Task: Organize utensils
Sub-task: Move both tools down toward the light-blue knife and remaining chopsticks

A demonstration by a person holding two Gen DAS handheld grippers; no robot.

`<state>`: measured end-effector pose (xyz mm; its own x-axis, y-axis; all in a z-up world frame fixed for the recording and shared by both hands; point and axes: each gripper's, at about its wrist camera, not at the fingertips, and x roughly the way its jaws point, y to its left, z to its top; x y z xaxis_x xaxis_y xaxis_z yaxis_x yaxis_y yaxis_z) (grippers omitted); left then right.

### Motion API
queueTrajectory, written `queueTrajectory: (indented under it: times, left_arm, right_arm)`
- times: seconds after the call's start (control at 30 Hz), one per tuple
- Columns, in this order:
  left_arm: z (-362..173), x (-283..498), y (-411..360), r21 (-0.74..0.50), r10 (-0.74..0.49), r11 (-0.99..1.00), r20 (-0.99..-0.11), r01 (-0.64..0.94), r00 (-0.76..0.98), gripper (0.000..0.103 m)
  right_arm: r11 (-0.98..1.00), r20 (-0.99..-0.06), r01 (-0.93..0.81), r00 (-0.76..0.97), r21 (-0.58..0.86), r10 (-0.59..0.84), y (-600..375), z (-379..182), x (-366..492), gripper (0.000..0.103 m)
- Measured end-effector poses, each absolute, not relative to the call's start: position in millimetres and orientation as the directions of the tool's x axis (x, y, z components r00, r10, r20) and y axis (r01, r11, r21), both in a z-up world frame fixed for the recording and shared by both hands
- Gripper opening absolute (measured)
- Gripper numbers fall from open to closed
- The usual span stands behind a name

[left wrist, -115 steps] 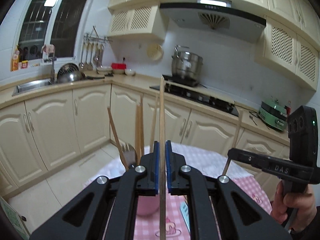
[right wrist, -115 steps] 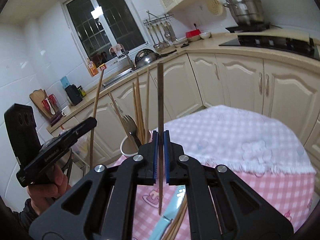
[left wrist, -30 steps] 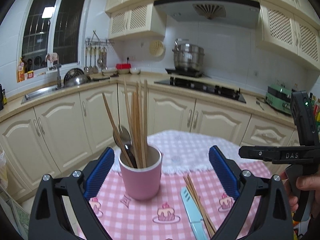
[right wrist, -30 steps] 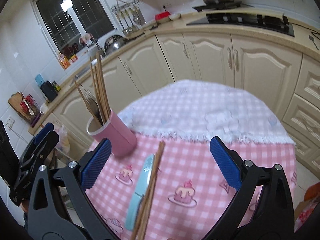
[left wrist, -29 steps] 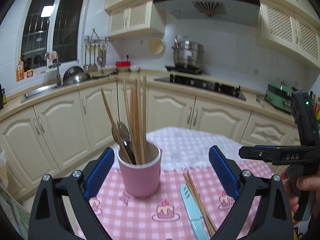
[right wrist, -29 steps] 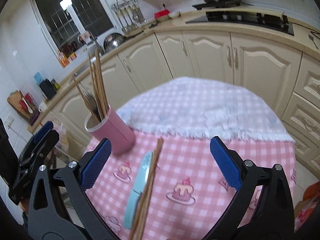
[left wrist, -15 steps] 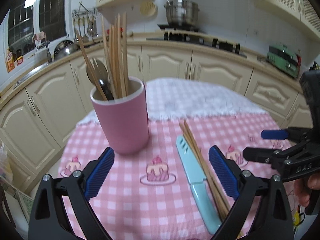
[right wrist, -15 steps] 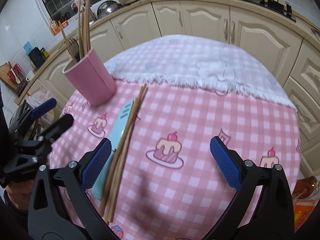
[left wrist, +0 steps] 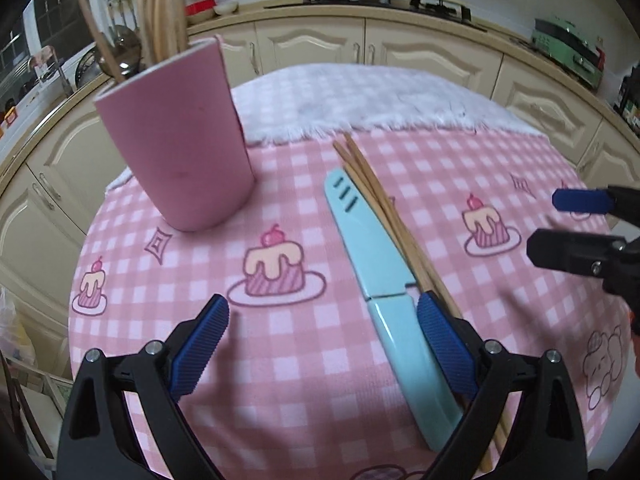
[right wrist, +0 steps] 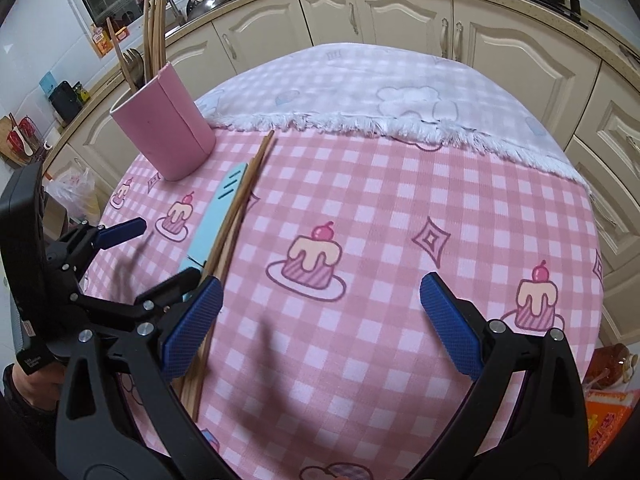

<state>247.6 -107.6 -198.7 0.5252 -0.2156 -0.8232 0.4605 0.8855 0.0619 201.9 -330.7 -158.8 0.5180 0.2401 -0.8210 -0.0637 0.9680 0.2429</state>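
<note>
Blue-padded left gripper (left wrist: 322,344) and right gripper (right wrist: 320,320): both spread wide, empty, low over table. Sheathed teal knife (left wrist: 382,276) and loose wooden chopsticks (left wrist: 394,216) touching, beside pink holder cup (left wrist: 180,136). Risk: pinching knife along with chopsticks, or scattering them. No readable writing.

A pink cup (left wrist: 176,136) is seen ahead and to the left of the left gripper (left wrist: 324,344), whose pads (left wrist: 199,344) are ribbed blue on black arms. Light brown chopsticks (left wrist: 384,196) are laid beside a pale turquoise knife (left wrist: 376,248) close to its right pad. The tablecloth (right wrist: 400,208) under the right gripper (right wrist: 320,320) is checked pink and white, printed with cherry-topped cakes, and a white fringed cloth (right wrist: 360,88) with pale blue checks is seen beyond.
</note>
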Motion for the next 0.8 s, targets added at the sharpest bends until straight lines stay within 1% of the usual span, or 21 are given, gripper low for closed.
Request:
queueTrajectory:
  times: [0.37,0.63,0.8]
  left_arm:
    - [-202.1,251.5,-81.2,0.045,-0.205,0.904,-0.827,0.425,0.524,0.093]
    - [-200.0,255.6,-80.3,0.07,-0.194,0.896,-0.827,0.438,0.527,0.093]
    - [-198.6,264.3,-90.7,0.09,-0.187,0.884,-0.831,0.459,0.523,0.093]
  right_arm:
    - [0.975,-0.856,-0.164,0.472,0.149,0.21,-285.2,-175.8,212.7,0.097]
    - [0.986,-0.88,-0.158,0.461,0.048,0.117,-276.9,-181.0,218.3,0.097]
    - [0.989,-0.888,-0.137,0.448,0.046,0.104,-282.7,-180.3,224.0,0.097]
